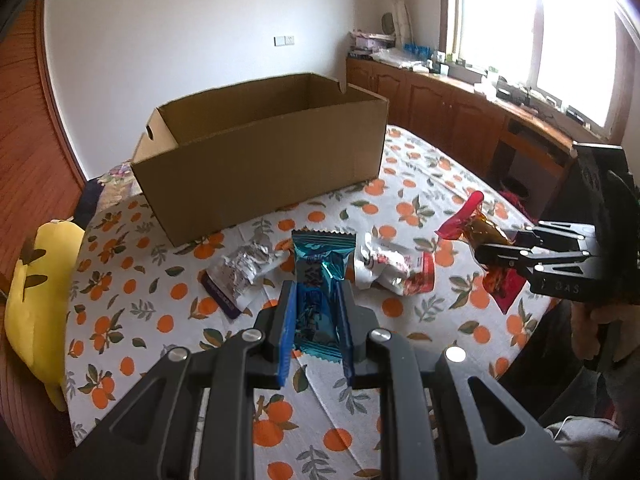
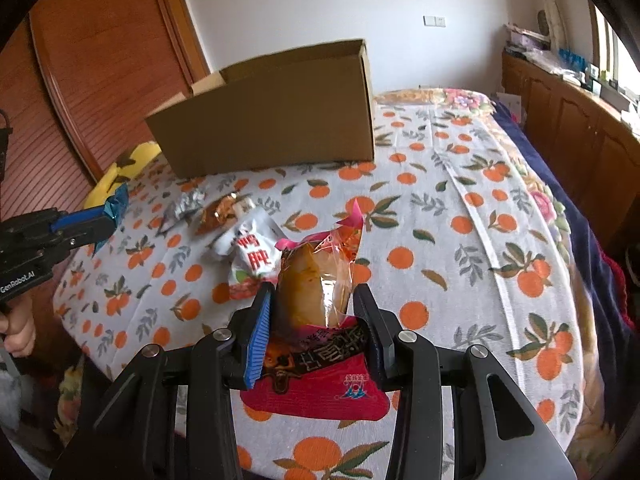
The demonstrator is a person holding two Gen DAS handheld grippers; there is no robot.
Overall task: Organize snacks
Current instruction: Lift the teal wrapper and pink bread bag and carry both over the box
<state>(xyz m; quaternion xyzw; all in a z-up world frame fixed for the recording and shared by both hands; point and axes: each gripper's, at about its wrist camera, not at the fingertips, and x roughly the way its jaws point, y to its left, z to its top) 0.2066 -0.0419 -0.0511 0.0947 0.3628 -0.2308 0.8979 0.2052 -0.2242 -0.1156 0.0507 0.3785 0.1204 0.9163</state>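
An open cardboard box (image 1: 260, 168) (image 2: 272, 128) stands at the far side of the orange-print cloth. My left gripper (image 1: 316, 288) is shut on a teal snack packet (image 1: 322, 248), held above the cloth. My right gripper (image 2: 314, 290) is shut on a red and clear packet (image 2: 316, 384) with brown food inside, also lifted. In each wrist view the other gripper shows at the edge with its packet: the right gripper (image 1: 492, 252) and the left gripper (image 2: 108, 220). A crumpled silver packet (image 1: 248, 268) (image 2: 186, 202), a white and red packet (image 1: 388, 268) (image 2: 252, 252) and a brown packet (image 2: 222, 212) lie on the cloth before the box.
A yellow plush toy (image 1: 36, 300) lies at the cloth's left edge beside a wooden door. Wooden cabinets (image 1: 440, 112) with clutter run under the window on the right. A person's hand (image 2: 18, 328) grips the left handle.
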